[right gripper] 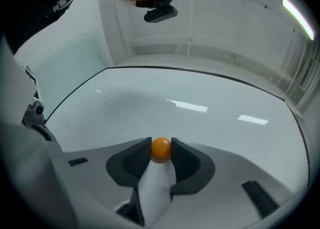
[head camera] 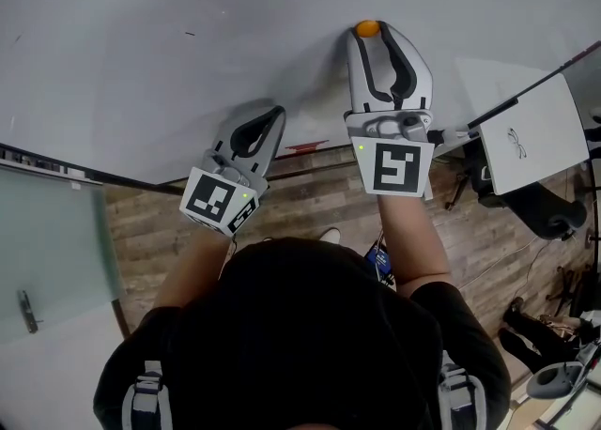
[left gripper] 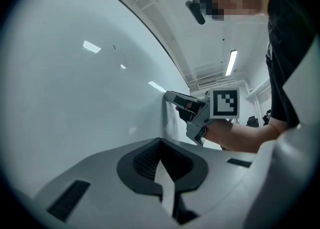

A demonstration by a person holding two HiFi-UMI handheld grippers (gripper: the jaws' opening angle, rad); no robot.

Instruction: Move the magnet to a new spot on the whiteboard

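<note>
Right gripper view: right hand-held gripper [right gripper: 161, 146] clamped on magnet [right gripper: 161, 149], against whiteboard [right gripper: 210, 118]. Left hand-held gripper [left gripper: 160, 145] closed, empty. Grasp step; next, pull free and reseat elsewhere on whiteboard.

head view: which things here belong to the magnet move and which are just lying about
In the job: orange magnet, whiteboard, right gripper with jaws closed on the magnet.
Lying about: left gripper, jaws shut and empty; white panel at right.

Orange magnet [right gripper: 161, 149], white whiteboard [head camera: 141, 53], grey-and-black right gripper [head camera: 374, 34], black-and-white marker cube [head camera: 398, 167].
</note>
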